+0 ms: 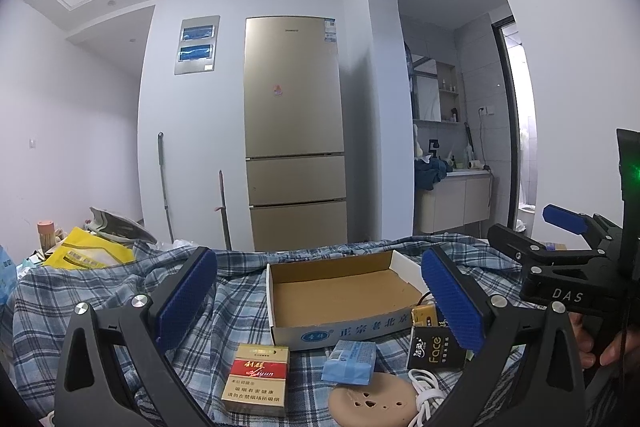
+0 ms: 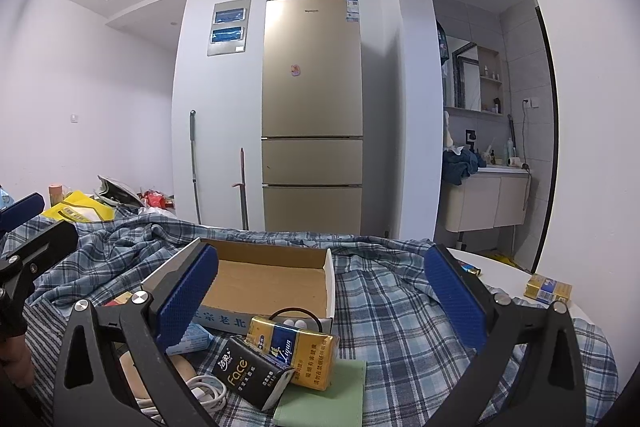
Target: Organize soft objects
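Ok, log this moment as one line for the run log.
stage: pre-grasp | left gripper: open, empty | right gripper: open, empty | cardboard box: empty | black tissue pack: leaning on gold pack

We see two low fisheye views, each looking forward between a gripper's own blue-padded fingers across a plaid cloth (image 1: 120, 291) toward a gold fridge (image 1: 294, 131) on the far wall. Our left wrist view sits to the left, close over an open cardboard box (image 1: 340, 291); our right wrist view sits to the right, equally close. Both share the box, the fridge, and a black tissue pack (image 2: 252, 379).
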{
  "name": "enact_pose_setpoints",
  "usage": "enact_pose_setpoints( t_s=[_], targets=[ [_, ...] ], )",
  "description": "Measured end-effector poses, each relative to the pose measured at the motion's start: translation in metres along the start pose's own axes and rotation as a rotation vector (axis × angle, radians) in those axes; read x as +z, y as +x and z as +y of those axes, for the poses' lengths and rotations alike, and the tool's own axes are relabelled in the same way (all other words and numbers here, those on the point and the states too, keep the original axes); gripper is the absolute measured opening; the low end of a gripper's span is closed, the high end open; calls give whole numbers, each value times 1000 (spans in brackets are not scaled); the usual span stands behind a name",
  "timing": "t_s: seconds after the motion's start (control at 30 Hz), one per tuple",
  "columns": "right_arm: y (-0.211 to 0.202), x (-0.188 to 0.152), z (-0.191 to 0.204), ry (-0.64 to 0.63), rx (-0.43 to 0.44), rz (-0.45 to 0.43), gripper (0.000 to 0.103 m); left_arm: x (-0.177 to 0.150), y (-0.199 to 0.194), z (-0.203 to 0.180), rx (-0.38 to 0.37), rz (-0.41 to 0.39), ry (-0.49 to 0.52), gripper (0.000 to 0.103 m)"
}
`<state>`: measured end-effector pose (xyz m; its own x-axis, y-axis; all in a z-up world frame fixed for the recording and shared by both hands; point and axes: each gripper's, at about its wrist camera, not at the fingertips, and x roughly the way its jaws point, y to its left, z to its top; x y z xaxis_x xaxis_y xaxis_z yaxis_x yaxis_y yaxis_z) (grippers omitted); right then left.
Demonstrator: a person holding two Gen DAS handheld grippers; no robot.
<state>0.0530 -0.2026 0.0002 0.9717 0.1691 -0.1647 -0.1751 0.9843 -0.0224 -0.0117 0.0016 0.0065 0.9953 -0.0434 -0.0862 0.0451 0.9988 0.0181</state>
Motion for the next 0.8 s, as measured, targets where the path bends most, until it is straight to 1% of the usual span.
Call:
enact_pose_setpoints(
  t_s=[0.8],
  targets=[
    [1, 0, 1, 5, -10, 5, 103, -1, 1, -2, 3, -1, 22, 103]
  ],
)
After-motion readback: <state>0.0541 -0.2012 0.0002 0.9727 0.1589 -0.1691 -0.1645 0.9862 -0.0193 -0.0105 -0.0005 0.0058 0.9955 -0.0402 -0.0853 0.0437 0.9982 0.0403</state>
